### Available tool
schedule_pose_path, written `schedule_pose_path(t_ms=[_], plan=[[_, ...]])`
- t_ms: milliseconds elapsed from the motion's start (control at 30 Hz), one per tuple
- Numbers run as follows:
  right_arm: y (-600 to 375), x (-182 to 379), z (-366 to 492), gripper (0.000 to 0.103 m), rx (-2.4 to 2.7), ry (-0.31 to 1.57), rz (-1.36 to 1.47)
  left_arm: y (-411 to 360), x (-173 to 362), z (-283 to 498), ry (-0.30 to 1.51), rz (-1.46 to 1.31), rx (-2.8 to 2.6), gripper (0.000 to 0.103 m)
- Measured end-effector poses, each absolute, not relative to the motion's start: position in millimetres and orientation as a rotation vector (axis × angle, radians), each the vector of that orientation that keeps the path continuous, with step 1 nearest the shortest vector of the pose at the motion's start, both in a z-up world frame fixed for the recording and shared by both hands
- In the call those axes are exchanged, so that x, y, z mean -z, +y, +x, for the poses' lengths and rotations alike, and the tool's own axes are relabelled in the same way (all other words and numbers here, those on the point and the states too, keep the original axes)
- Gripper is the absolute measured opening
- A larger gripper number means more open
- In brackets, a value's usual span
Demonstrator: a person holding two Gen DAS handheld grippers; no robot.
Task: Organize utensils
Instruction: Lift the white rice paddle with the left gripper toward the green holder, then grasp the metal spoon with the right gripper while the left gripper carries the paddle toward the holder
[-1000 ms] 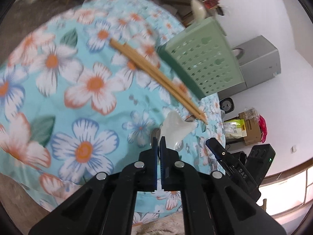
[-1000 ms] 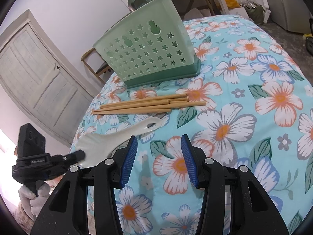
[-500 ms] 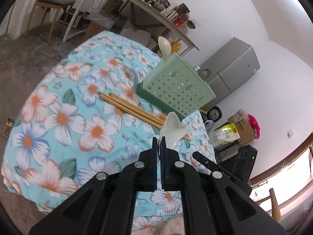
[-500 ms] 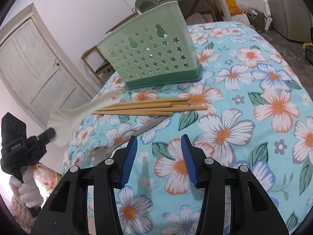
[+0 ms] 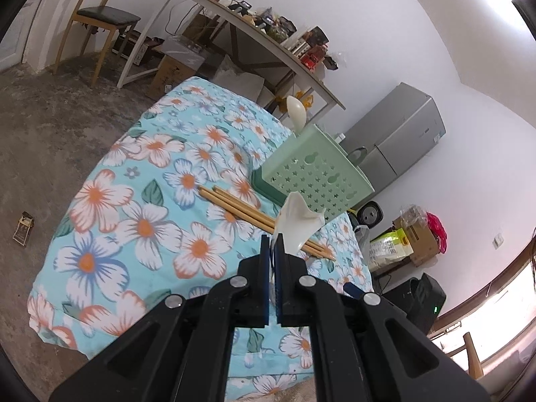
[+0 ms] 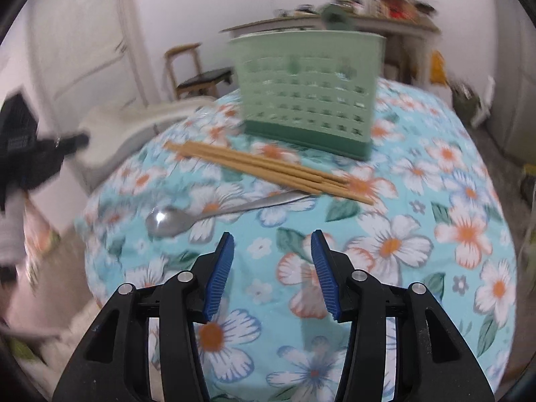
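surface: table under a turquoise floral tablecloth (image 5: 140, 181), white and orange flowers, cloth hangs over the edges
caddy: green perforated utensil caddy (image 5: 315, 177) upright on the cloth, a white spoon handle (image 5: 296, 112) sticks up out of it
chopsticks: bundle of wooden chopsticks (image 6: 268, 171) flat on the cloth just in front of the caddy
metal spoon: steel spoon (image 6: 214, 214) lies beside the chopsticks, bowl toward table edge
left gripper (image 5: 275, 244): jaws clamped on a white plastic rice paddle (image 5: 296, 224), held up off the cloth
right gripper (image 6: 272, 244): jaws opening, nothing between them, above bare cloth
room: grey concrete floor, wooden chair (image 5: 100, 21), cluttered long desk (image 5: 254, 33), grey fridge (image 5: 398, 147), white panelled door (image 6: 87, 50)
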State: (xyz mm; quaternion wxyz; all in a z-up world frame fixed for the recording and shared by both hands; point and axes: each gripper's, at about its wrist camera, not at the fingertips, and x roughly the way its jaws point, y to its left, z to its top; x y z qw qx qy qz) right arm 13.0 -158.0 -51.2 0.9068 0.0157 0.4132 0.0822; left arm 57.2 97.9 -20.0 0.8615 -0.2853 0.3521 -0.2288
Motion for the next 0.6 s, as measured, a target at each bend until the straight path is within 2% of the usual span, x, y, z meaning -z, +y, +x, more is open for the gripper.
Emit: schedule_pose_path(t_ms=[467, 600], plan=[[-56.9, 78.7, 17.0, 0.049, -0.341, 0.821, -0.538, 127.6, 29.4, 59.9, 0.713, -0.647, 0.431, 0.002], [-50.7, 81.2, 26.9, 0.049, -0.342, 0.812, -0.553, 135.7, 32.0, 61.6, 0.708, -0.661, 0.419, 0.002]])
